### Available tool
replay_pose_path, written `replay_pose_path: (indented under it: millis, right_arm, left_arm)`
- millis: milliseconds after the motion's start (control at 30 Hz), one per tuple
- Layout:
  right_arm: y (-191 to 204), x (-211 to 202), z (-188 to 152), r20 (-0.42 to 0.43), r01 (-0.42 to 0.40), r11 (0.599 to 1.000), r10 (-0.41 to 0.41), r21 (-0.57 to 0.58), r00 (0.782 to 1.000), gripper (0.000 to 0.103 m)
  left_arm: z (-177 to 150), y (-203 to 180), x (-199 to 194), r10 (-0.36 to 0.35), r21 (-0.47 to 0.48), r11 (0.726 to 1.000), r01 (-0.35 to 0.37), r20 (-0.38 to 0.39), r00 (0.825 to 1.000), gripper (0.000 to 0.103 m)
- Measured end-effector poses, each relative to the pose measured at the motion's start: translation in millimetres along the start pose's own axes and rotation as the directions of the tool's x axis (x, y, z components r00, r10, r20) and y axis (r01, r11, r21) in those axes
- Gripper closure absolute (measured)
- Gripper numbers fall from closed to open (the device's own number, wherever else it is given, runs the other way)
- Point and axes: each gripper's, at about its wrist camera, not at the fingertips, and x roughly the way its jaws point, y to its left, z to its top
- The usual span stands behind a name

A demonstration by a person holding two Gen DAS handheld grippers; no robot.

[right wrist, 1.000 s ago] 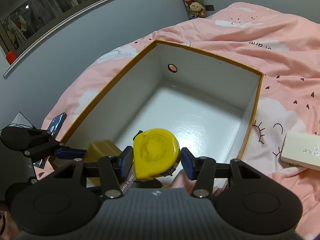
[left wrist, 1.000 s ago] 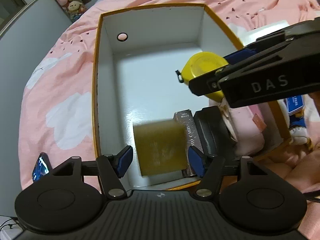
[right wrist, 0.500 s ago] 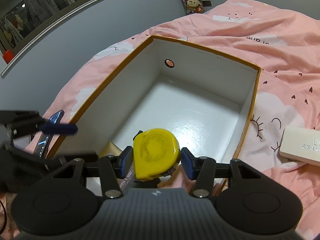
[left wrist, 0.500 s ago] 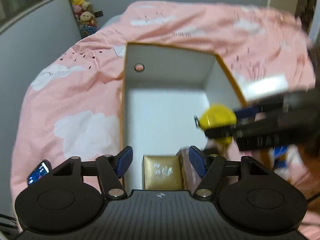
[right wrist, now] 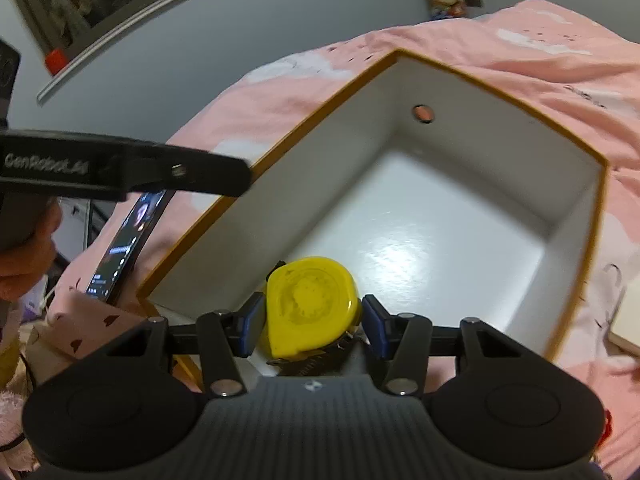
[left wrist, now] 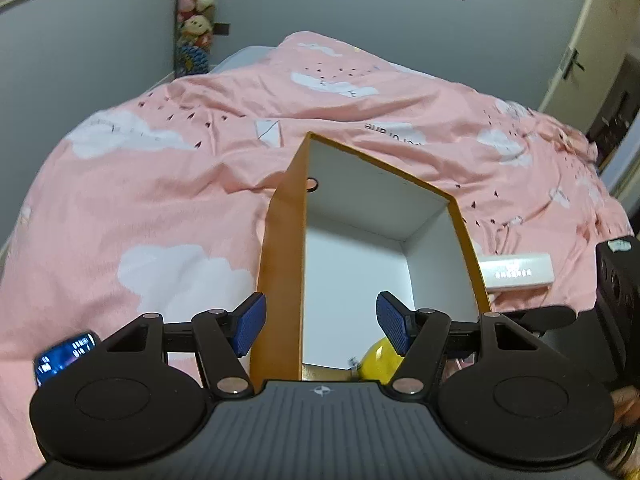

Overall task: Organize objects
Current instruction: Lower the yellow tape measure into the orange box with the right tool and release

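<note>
The right tool [right wrist: 313,323] grips a yellow round tape measure [right wrist: 311,304] over the white-lined cardboard box [right wrist: 448,216]; the left tool [left wrist: 320,326] gapes empty. Next, probably lower and release.

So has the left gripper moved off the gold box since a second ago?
Yes. The left gripper pulled back, now straddling the orange box wall, empty.

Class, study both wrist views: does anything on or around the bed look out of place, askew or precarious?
One thing stands out: the phone, screen lit, leans tilted off the bed's edge beside the box, so it might slip. The white carton lies outside the box, not yet tidied away. Nothing looks spilled or damaged.
</note>
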Motion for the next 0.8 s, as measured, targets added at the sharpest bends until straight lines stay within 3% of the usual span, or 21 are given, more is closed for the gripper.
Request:
replay_pose_path:
  millis: [233, 433, 800]
  right_arm:
    - [14, 29, 10, -0.067, -0.051, 0.996, 0.045, -0.076, 0.997, 0.049]
    - [25, 46, 10, -0.131, -0.038, 0.975, 0.009, -0.22, 0.991, 0.049]
    - [13, 54, 18, -0.183, -0.092, 0.972, 0.053, -0.214, 0.982, 0.046]
  left_arm:
    - [-11, 11, 15, 0.001, -0.09, 0.996, 0.001, 0.014, 1.0, 0.029]
    - [-21, 10, 27, 0.032, -0.119, 0.992, -0.031, 0.006, 0.999, 0.029]
    - [-26, 12, 33, -0.01, -0.13, 0.991, 0.009, -0.01, 1.0, 0.029]
